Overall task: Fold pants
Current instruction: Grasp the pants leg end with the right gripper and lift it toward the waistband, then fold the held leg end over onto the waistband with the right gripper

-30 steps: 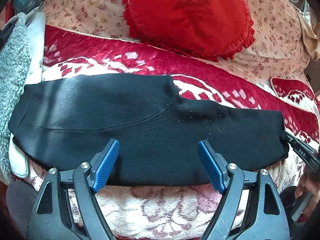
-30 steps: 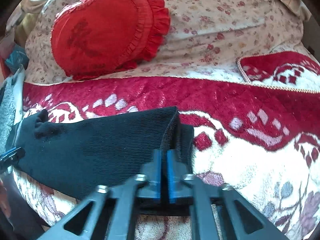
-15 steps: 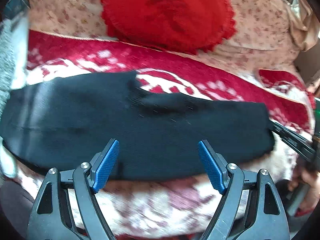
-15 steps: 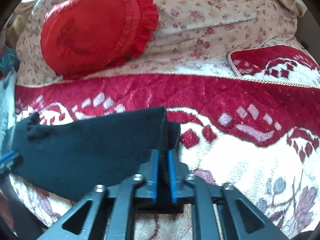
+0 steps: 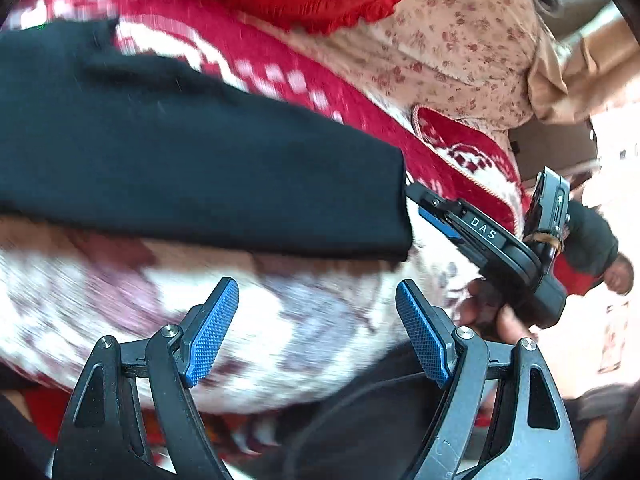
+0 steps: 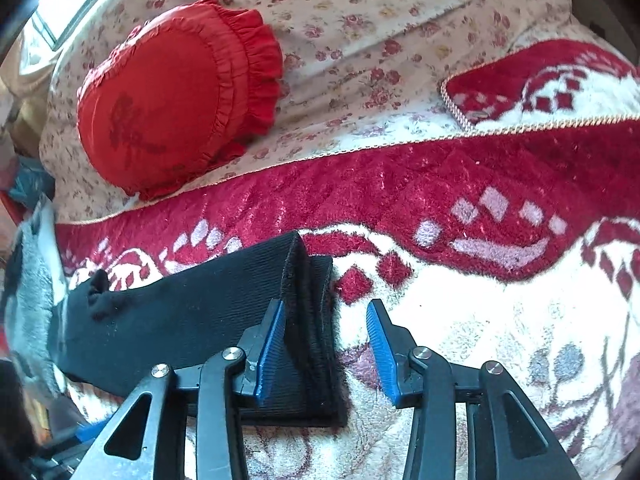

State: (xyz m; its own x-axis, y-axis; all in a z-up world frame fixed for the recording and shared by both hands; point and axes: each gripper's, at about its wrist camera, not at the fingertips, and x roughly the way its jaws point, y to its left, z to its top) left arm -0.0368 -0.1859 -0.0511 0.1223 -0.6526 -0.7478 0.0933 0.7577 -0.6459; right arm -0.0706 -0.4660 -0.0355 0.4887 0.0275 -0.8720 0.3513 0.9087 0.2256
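The black pants point(image 5: 192, 168) lie folded lengthwise as a long band on a red-and-white blanket point(image 5: 280, 320). My left gripper point(image 5: 318, 334) is open and empty, off the near edge of the pants. In the right wrist view the pants' folded end point(image 6: 312, 320) lies between the jaws of my right gripper point(image 6: 326, 346), which is open, its left pad touching the cloth. The right gripper also shows in the left wrist view point(image 5: 436, 216), at the pants' right end.
A red frilled round cushion point(image 6: 172, 96) leans on the floral-covered sofa back point(image 6: 360, 20). A second red-and-white patterned mat point(image 6: 552, 84) lies at the right. Grey fluffy fabric point(image 6: 32, 280) sits at the pants' far left end.
My right gripper has opened and let go of the pants' end. My left gripper has swung right and back from the pants, staying open.
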